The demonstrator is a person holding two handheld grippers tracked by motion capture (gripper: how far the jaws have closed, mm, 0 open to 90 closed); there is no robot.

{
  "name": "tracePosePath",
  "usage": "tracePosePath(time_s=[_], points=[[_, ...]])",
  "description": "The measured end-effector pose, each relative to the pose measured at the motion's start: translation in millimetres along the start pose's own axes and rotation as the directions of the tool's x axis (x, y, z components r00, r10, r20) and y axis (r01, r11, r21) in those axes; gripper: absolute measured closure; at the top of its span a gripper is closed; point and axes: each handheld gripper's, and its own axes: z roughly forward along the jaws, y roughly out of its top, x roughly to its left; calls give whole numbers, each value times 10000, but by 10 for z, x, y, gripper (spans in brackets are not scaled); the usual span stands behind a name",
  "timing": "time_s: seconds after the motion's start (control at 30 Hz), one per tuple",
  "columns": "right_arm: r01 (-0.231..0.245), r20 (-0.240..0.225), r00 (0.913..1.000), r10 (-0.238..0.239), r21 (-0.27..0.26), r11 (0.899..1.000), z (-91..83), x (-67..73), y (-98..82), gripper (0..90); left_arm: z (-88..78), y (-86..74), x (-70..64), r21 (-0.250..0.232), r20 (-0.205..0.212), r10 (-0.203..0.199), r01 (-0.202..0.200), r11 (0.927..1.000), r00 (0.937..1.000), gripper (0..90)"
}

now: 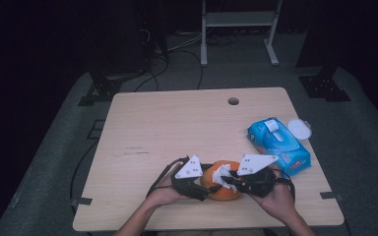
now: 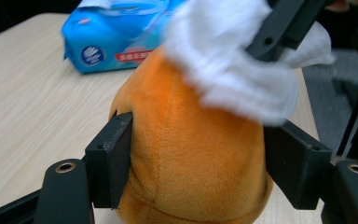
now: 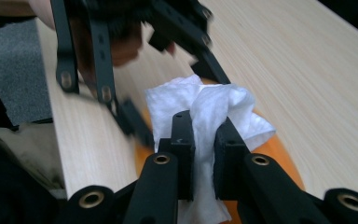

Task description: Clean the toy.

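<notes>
An orange plush toy (image 1: 222, 191) (image 2: 191, 154) (image 3: 282, 151) sits near the table's front edge. My left gripper (image 1: 208, 190) (image 2: 200, 161) is shut on it, one pad pressed into each side of the plush. A crumpled white wipe (image 1: 221, 172) (image 2: 233, 65) (image 3: 216, 105) lies on top of the toy. My right gripper (image 1: 228, 181) (image 3: 205, 140) comes in from the right and is shut on the wipe, which is bunched between its jaws and rests against the plush. A hand holds each gripper.
A blue pack of wet wipes (image 1: 278, 145) (image 2: 116, 37) lies at the right of the wooden table (image 1: 177, 128), with a round white lid (image 1: 299, 129) beside it. A cable hole (image 1: 233, 101) sits near the far edge. Stands and cables are on the floor beyond.
</notes>
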Motion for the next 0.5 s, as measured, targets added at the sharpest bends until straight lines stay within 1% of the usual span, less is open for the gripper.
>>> tracePosePath(time_s=[0.03, 0.1, 0.13, 0.2, 0.23, 0.27, 0.33, 0.37, 0.4, 0.43, 0.5], points=[[237, 61, 9997, -237, -28, 9997, 12, 30, 33, 800, 6, 15, -31, 58, -5, 251, -251, 9997, 9997, 297], [475, 196, 9987, -476, 23, 9989, 11, 57, 73, 800, 5, 17, -53, 85, -2, 429, -429, 9990, 9991, 298], [473, 187, 9987, -474, 82, 9988, 4, 44, 74, 800, -3, 5, -43, 46, 37, 357, -358, 9994, 9994, 299], [404, 463, 9981, -412, 180, 9990, -34, -8, 37, 801, -23, -31, -10, -19, 140, 247, -246, 9997, 9996, 294], [304, 566, 9979, -320, 299, 9991, -55, -40, 6, 802, -32, -46, 7, -108, 238, 56, -53, 9999, 9997, 285], [97, 461, 9989, -112, 314, 9995, -72, -78, -30, 801, -37, -55, 32, -264, 381, -255, 265, 9993, 9989, 259], [-226, 271, 9994, 218, 290, 9993, -91, -120, -87, 802, -31, -49, 84, -560, 515, -888, 916, 9942, 9947, 207], [-264, 284, 9993, 255, 336, 9991, -92, -125, -97, 802, -21, -44, 102, -532, 488, -1100, 1125, 9922, 9927, 191], [-257, 289, 9993, 247, 332, 9991, -89, -122, -96, 802, -4, -46, 107, -464, 505, -1245, 1269, 9908, 9909, 182], [-169, 330, 9993, 157, 375, 9992, -83, -112, -86, 801, 7, -52, 102, -425, 550, -1268, 1292, 9907, 9904, 192], [-58, 378, 9993, 44, 351, 9994, -65, -77, -55, 801, 14, -51, 66, -390, 513, -1159, 1180, 9922, 9919, 249]])
